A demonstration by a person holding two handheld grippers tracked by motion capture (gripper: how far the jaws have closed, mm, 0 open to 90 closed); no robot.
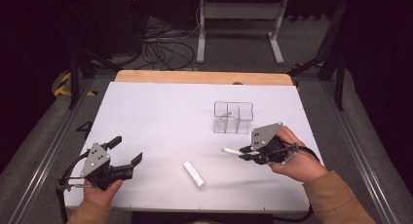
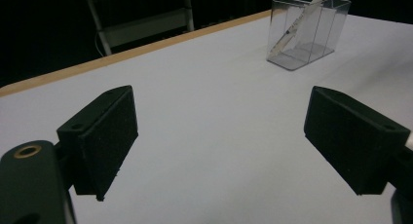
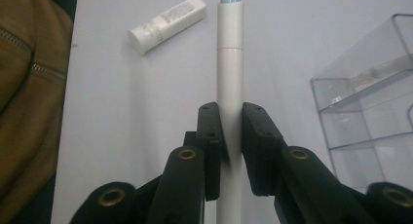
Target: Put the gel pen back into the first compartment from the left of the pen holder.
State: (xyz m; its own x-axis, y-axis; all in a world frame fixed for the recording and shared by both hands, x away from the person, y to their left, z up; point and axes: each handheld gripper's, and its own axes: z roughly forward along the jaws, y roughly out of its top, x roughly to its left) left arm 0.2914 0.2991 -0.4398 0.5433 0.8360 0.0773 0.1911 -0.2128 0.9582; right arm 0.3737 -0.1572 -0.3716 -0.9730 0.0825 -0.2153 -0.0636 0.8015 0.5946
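White pen (image 3: 230, 68) clamped lengthwise in your right gripper (image 3: 230, 136), ready for the clear organizer (image 1: 234, 118).
Left gripper (image 2: 219, 136) wide open, holding nothing, idle; tube (image 1: 194, 174) waits its turn.

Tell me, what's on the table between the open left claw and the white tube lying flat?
Nothing: in the high view, bare white table separates the left gripper from the white tube.
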